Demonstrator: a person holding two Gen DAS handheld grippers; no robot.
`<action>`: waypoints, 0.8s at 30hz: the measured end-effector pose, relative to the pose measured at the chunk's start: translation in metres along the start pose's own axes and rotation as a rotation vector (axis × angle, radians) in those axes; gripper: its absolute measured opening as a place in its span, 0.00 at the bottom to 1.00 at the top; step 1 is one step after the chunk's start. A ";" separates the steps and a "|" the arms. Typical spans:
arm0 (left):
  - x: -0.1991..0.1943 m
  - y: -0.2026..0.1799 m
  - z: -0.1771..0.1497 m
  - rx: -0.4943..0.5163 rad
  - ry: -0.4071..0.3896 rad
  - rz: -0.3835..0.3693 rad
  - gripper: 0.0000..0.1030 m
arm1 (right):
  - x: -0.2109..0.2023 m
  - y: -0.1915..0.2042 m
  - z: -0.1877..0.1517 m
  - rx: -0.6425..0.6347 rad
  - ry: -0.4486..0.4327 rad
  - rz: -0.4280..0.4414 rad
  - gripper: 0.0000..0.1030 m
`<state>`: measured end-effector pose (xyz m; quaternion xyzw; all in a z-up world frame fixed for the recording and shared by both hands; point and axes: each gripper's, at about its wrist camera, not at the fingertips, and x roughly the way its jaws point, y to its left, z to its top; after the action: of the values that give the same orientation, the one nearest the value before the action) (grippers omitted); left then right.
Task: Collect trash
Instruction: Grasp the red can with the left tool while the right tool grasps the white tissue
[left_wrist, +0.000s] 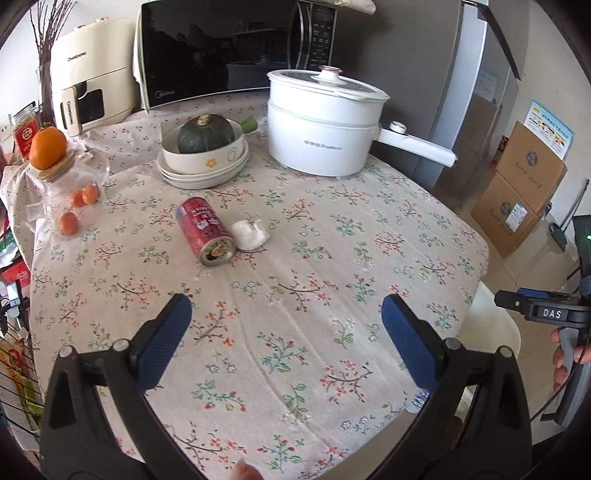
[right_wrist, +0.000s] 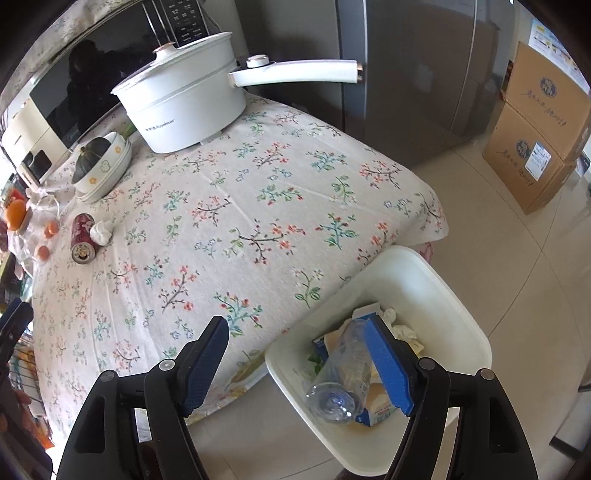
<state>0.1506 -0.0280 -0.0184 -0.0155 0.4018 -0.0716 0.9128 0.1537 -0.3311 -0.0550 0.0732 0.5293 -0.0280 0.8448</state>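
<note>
left wrist view: red can (left_wrist: 206, 232) lies far-left of the open, empty left tongs (left_wrist: 286, 312), base toward them; right tongs (right_wrist: 295, 338) open too, farther away.

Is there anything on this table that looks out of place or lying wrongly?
Yes. A red can lies on its side on the tablecloth, with a crumpled white tissue right beside it. Both look like litter among the tidy dishes. The bin beside the table already holds a plastic bottle.

Floral table (left_wrist: 332, 258): can (left_wrist: 205, 230), tissue (left_wrist: 250, 234), pot (left_wrist: 321, 125).
</note>
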 end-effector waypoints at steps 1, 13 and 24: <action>0.005 0.011 0.004 -0.018 0.007 0.027 0.99 | 0.001 0.007 0.005 -0.015 -0.009 0.003 0.77; 0.086 0.074 0.035 -0.300 0.044 0.114 0.92 | 0.047 0.085 0.062 -0.079 -0.067 0.057 0.79; 0.139 0.073 0.028 -0.348 0.057 0.069 0.67 | 0.086 0.116 0.064 -0.178 -0.051 0.044 0.79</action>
<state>0.2726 0.0232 -0.1071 -0.1574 0.4341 0.0299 0.8865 0.2631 -0.2234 -0.0935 0.0086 0.5064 0.0361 0.8615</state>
